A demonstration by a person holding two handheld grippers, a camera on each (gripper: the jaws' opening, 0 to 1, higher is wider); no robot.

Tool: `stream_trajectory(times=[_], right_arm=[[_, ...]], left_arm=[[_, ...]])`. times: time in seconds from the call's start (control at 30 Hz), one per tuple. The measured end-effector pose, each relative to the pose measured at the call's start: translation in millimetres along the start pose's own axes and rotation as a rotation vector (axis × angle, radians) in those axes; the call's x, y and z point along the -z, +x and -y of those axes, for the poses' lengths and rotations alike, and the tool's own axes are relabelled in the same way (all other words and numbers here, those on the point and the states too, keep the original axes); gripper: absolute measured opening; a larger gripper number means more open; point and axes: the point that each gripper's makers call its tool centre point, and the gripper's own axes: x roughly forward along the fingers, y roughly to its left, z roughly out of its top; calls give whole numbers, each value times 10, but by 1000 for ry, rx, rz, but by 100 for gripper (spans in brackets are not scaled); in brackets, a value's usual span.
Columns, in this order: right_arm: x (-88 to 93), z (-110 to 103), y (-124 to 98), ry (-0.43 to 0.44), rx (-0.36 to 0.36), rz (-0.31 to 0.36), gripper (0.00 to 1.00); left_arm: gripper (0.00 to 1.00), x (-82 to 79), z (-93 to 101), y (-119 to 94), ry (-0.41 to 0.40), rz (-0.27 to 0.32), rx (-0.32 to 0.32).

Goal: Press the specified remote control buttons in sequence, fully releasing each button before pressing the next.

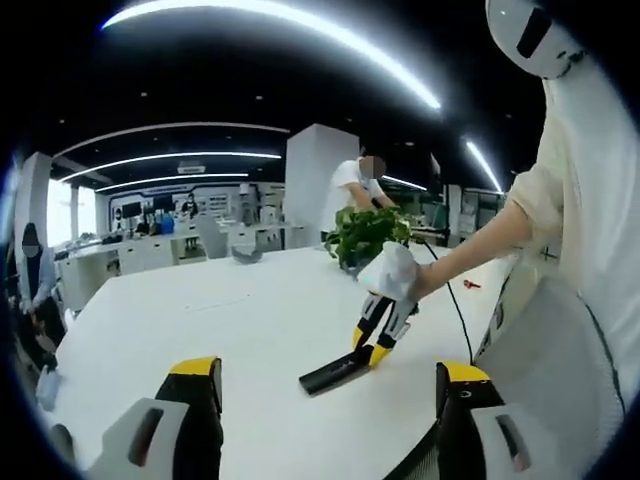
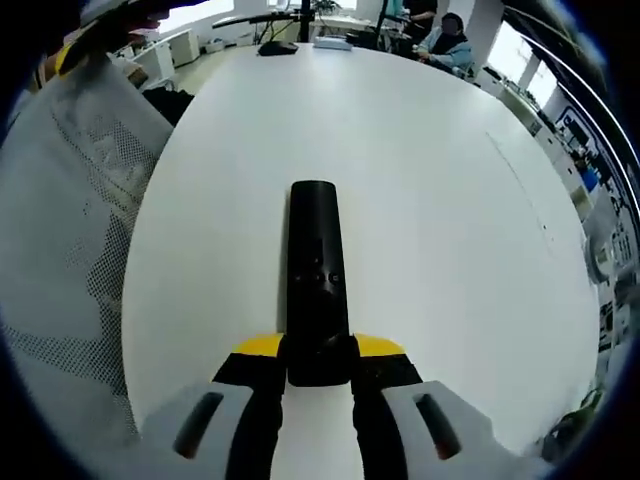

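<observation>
A black remote control (image 2: 315,260) lies lengthwise on the white table (image 2: 450,220), its buttons facing up. My right gripper (image 2: 318,350) is shut on the remote's near end, with one yellow-tipped jaw on each side. In the left gripper view the same remote (image 1: 330,375) rests on the table (image 1: 220,310), and the right gripper (image 1: 378,340), held by a white-gloved hand (image 1: 392,272), clamps its right end. My left gripper (image 1: 328,368) hovers in front of the table edge, open wide with nothing between the jaws.
A potted green plant (image 1: 365,235) stands behind the remote, with a black cable (image 1: 455,310) running toward the table edge. A person in white (image 1: 590,250) is on the right. Another person (image 1: 352,185) stands beyond the plant. Small items (image 2: 275,47) sit at the table's far end.
</observation>
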Motion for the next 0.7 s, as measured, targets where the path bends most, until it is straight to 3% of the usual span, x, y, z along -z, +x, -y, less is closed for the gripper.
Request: stream_trajectory(times=[0.33, 0.7], right_arm=[[107, 330, 47, -33, 26, -93, 24], [62, 561, 72, -63, 47, -142, 24]], left_arm=[[91, 35, 8, 7, 8, -13, 6], [91, 47, 14, 9, 9, -19, 8]])
